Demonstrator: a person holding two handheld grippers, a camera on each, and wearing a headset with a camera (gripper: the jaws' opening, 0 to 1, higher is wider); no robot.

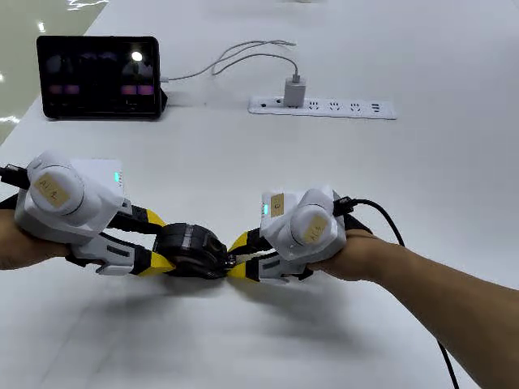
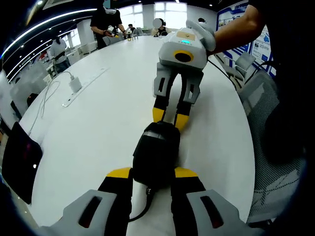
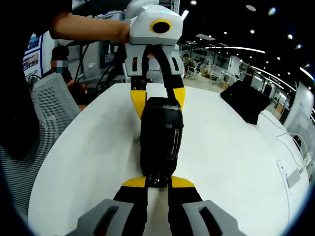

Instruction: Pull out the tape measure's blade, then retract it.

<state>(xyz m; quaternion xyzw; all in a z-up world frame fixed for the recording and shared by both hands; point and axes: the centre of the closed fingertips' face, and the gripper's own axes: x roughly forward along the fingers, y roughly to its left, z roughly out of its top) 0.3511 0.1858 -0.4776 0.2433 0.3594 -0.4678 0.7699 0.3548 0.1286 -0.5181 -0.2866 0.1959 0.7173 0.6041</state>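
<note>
Bare tabletop [image 1: 454, 162] lies open at 2 to 3 o'clock and at 6. A tablet [image 1: 99, 77] stands at 11; a power strip [image 1: 323, 106] with a charger [image 1: 293, 91] bars 12 to 1.

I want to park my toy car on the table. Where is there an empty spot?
Bare table lies right of the right gripper, below the power strip. Another bare band runs between the tablet and the left gripper. It's crowded in the middle, where both grippers clamp the tape measure.
</note>
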